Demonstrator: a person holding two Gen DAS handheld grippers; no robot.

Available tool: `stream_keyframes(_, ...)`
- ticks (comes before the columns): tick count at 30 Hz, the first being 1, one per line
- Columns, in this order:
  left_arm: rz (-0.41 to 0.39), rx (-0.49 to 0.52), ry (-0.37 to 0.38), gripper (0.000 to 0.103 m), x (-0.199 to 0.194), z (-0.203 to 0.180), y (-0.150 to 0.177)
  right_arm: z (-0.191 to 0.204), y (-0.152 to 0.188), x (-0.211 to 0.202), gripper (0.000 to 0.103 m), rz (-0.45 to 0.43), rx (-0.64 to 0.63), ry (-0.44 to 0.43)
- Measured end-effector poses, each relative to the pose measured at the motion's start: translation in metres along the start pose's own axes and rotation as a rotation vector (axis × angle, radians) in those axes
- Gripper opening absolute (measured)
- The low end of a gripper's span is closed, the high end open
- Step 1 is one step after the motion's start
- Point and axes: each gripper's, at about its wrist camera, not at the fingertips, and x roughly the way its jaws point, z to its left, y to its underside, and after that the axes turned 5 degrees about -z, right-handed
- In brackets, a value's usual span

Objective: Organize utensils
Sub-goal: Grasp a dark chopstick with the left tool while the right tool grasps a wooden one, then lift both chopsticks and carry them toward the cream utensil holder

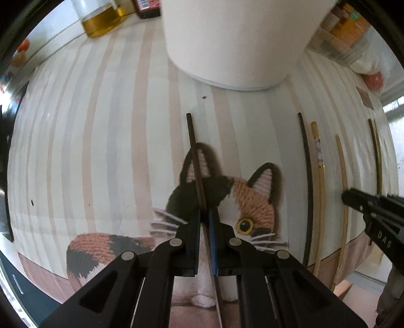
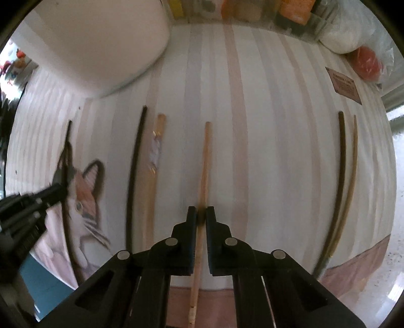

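Chopsticks lie spread in a row on a striped placemat [image 2: 265,126] printed with a knitted cat [image 1: 252,201], all pointing toward the mat's far edge. The left gripper [image 1: 205,214] points down over the cat's head, its jaws closed on a dark brown chopstick [image 1: 192,143] that runs between the pads and on toward a white container [image 1: 234,43] standing at the far edge of the mat. The right gripper [image 2: 201,214] also points down, its jaws drawn in against a light wooden chopstick [image 2: 205,156] near the mat's middle. Between the two grippers rest a black chopstick [image 2: 135,161] and, just beside it, a pale decorated chopstick [image 2: 154,161]. Toward the mat's right edge lie another dark chopstick [image 2: 343,161] and a thin tan chopstick [image 2: 354,161], close together. Jars and packets [image 2: 252,10] crowd beyond the far edge.
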Motion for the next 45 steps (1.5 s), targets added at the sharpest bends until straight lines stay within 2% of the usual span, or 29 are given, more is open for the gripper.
stream_keyframes(8,0.016,-0.024,0.028,0.008,0.001,0.024,0.012,-0.007,-0.001,-0.008,0.007,0.041,-0.014,0.013)
stream_keyframes(12,0.034,-0.012,0.036,0.01,0.001,0.029,0.004,-0.011,-0.012,-0.001,0.007,0.02,0.018,0.003)
stream_keyframes(22,0.053,0.05,-0.005,0.01,0.015,0.008,-0.025,-0.011,-0.031,-0.002,0.009,-0.013,0.047,0.019)
stream_keyframes(25,0.041,0.053,-0.014,0.005,0.016,0.005,-0.029,-0.013,-0.039,-0.003,0.008,-0.025,0.067,0.005)
stream_keyframes(28,0.034,0.042,-0.011,0.005,0.015,0.003,-0.028,-0.017,-0.023,-0.006,0.007,-0.045,0.096,-0.031)
stream_keyframes(34,0.0,0.04,0.011,0.004,-0.016,0.007,-0.021,-0.033,-0.02,-0.027,0.007,-0.121,0.141,-0.112)
stream_keyframes(45,-0.127,0.031,0.034,0.003,-0.074,0.01,-0.02,-0.027,-0.011,-0.076,0.006,-0.256,0.126,-0.186)
